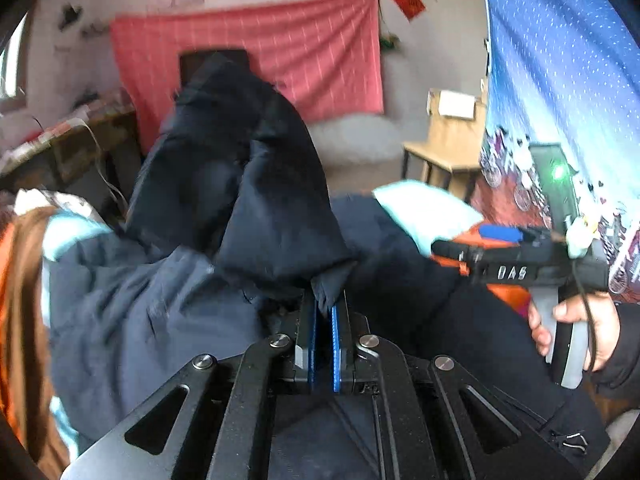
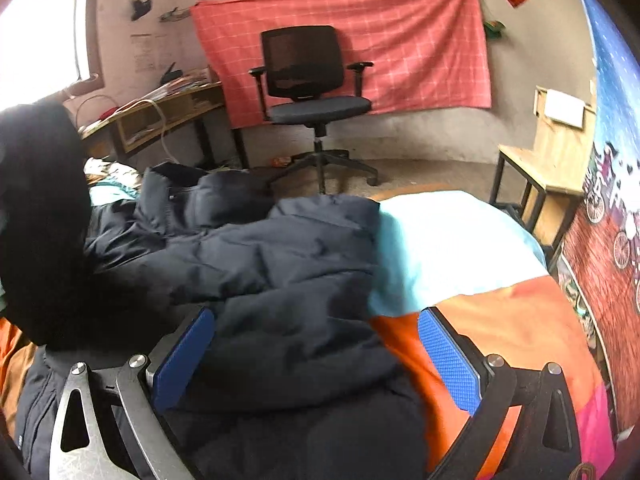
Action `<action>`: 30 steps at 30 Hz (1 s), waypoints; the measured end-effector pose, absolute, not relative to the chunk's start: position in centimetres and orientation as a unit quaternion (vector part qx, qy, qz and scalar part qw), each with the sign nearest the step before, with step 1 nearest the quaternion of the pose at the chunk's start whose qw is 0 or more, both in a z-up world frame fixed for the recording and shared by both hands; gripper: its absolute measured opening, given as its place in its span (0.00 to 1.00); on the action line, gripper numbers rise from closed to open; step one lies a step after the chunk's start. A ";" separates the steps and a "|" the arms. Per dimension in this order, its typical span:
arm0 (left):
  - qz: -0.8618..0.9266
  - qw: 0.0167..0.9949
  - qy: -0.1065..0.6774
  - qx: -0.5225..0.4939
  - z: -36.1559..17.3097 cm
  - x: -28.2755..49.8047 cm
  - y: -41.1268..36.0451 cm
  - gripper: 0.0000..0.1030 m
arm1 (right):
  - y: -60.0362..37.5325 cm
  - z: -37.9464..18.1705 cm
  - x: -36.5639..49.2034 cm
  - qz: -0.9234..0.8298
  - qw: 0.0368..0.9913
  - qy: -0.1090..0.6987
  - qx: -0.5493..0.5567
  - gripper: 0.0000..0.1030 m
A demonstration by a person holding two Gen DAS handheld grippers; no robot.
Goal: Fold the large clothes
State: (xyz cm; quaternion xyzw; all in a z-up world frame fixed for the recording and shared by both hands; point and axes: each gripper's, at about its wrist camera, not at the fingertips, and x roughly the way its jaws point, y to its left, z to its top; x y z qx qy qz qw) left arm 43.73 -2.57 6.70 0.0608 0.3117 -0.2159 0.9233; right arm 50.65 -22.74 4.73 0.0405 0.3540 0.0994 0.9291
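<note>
While the dark navy puffer jacket (image 2: 280, 264) sprawls over the bed (image 2: 460, 240) toward its left edge, the left tongs (image 1: 325, 312) are pinching a fold of it and holding that part up. The right tongs (image 2: 316, 356) hover just above it, spread wide and gripping nothing.

support surface: bed (image 2: 460, 240), covered by a colour-block sheet, pale blue toward the far end, orange nearer the camera, pink strip at the near right edge. dark navy padded jacket (image 2: 280, 272) lies directly on the sheet, spread over the left and centre of the bed and overlapping both the blue and the orange areas. right portion of the sheet is uncovered. in the left wrist view the jacket (image 1: 140, 300) again covers most of the visible bed (image 1: 424, 208); one part is raised above the rest.
</note>
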 end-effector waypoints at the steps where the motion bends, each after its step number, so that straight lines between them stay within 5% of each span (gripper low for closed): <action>1: -0.218 0.920 0.320 0.057 6.3 44.0 -2.9 0.03 | -23.2 4.5 50.7 0.097 0.928 0.356 0.046 1.00; 6: -0.238 0.904 0.352 0.054 4.5 44.3 -3.9 0.14 | -25.0 3.1 51.0 0.095 0.918 0.376 0.083 1.00; 8: -0.260 0.894 0.360 0.052 4.0 43.3 -3.5 0.31 | -25.6 2.7 51.1 0.099 0.913 0.382 0.102 1.00; 10: -0.275 0.891 0.356 0.056 3.7 42.0 -3.3 0.61 | -26.1 2.4 51.1 0.111 0.906 0.388 0.130 1.00; 20: -0.257 0.904 0.337 0.055 4.0 38.9 -2.1 0.66 | -27.8 1.0 51.4 0.198 0.833 0.399 0.328 1.00; 30: -0.135 0.916 0.374 -0.058 4.0 38.0 9.9 0.80 | -29.3 0.0 49.6 0.223 0.794 0.394 0.407 1.00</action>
